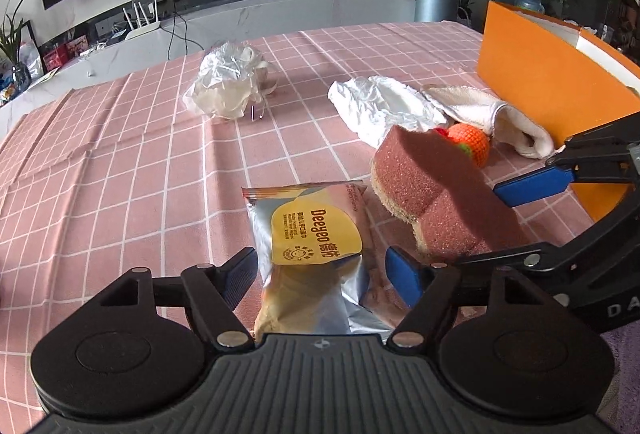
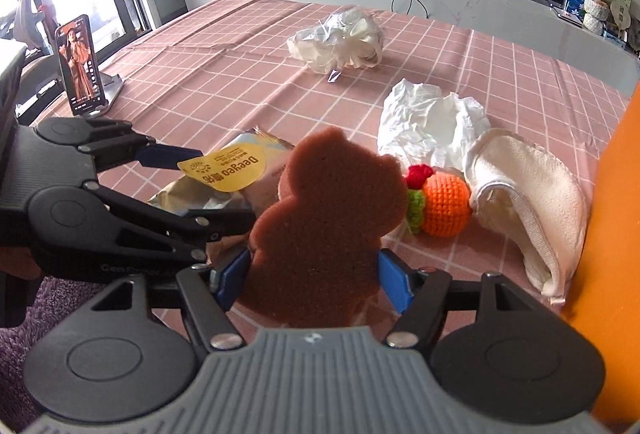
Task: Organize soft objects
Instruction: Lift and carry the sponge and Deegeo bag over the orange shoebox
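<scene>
A silver snack packet [image 1: 308,254] with a yellow label lies on the pink checked tablecloth [image 1: 120,174]. My left gripper [image 1: 322,274] is open, its fingers either side of the packet and not pressing on it. In the right wrist view the packet [image 2: 228,170] sits between the left gripper's [image 2: 208,190] spread fingers. My right gripper [image 2: 316,278] is shut on a brown bear-shaped sponge [image 2: 324,218], blue pads against both its sides. From the left wrist the sponge [image 1: 432,186] shows tilted, just right of the packet, in the right gripper [image 1: 478,226].
Just past the sponge lie an orange crocheted ball [image 2: 446,204], a folded white towel [image 2: 528,194] and a crumpled white bag [image 2: 428,122]. Farther back lies a clear plastic bundle [image 2: 344,38]. An orange box [image 1: 540,74] stands at the right, a phone on a stand [image 2: 80,66] at the left edge.
</scene>
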`<state>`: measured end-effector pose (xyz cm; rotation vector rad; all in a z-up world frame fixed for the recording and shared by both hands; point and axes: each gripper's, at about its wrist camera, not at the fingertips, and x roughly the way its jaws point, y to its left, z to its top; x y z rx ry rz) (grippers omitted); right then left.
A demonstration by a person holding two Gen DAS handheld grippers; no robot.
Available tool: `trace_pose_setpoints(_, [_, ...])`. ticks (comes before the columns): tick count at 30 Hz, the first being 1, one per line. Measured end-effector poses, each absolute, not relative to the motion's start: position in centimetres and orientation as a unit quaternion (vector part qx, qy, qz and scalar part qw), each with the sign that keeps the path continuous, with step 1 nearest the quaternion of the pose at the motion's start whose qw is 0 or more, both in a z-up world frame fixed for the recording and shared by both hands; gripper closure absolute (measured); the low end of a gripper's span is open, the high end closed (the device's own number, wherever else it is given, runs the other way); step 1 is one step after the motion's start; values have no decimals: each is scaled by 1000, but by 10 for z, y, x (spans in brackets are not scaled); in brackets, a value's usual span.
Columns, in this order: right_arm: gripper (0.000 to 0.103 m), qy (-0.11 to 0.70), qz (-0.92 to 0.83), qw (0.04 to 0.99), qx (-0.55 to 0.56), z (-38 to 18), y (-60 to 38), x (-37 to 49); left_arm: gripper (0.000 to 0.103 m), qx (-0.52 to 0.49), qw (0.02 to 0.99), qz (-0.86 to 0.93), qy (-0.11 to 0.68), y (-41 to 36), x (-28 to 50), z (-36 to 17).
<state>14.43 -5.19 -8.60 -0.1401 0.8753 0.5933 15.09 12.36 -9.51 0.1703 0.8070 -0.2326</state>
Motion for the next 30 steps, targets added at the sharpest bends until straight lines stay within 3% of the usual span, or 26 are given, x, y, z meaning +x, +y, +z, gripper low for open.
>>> trace_pose_setpoints(15, [28,394,260,878,-79,-93,-48,138,33,65,917,-83,385,119,152,-110])
trace_pose_setpoints(30, [50,374,265,885,-80,-92,-49,128,50,38,928,-62,365,117,142,-101])
